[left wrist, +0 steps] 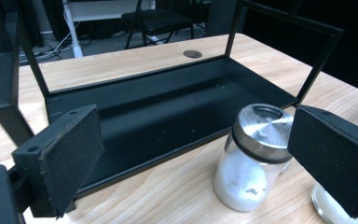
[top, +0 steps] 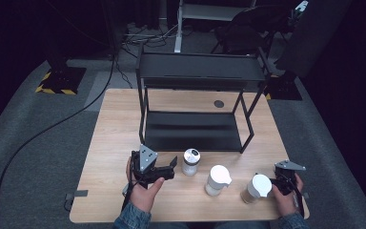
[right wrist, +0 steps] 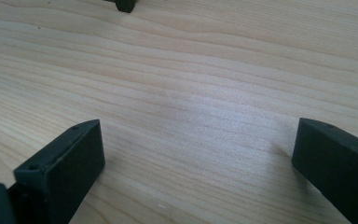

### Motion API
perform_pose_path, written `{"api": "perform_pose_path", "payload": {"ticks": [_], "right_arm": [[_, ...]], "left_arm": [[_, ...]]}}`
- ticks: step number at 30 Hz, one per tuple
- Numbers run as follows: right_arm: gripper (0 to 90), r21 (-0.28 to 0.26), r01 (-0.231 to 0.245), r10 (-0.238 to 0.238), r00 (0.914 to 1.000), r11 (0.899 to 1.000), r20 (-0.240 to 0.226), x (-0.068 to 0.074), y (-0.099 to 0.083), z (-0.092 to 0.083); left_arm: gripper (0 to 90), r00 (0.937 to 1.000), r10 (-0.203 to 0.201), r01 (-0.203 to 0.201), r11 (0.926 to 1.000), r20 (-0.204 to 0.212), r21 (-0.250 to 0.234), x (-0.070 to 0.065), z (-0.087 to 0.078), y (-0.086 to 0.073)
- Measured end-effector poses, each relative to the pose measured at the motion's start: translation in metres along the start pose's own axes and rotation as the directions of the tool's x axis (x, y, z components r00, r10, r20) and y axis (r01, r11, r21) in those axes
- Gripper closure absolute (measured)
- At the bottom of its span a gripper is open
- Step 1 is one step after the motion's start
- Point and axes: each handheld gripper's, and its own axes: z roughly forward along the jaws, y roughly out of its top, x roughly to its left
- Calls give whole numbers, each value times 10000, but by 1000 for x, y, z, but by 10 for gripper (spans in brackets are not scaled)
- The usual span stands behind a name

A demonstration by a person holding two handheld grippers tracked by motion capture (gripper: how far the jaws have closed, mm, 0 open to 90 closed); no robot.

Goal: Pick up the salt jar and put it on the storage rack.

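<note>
Shaker [left wrist: 254, 156] just beside right jaw of left gripper [left wrist: 193, 161]; untouched

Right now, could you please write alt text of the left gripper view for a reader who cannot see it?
The open left gripper points its two black padded jaws at a glass shaker with a metal lid and white powder inside, standing on the wooden table. Behind the shaker, the low tray of a black metal rack rests on the table.

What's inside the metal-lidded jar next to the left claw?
The metal-lidded jar holds white powder, clinging to the glass and filling much of it. The lid covers the top, so the upper level is hidden. The open left claw is not gripping it.
</note>
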Motion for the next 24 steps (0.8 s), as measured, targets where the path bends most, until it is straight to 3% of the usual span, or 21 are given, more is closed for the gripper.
{"api": "perform_pose_path", "payload": {"ticks": [24], "right_arm": [[20,-2,0,0,10000,10000,0,0,0,0]], "left_arm": [[30,9989,90,-73,9993,465,-370,-19,26,7]]}}
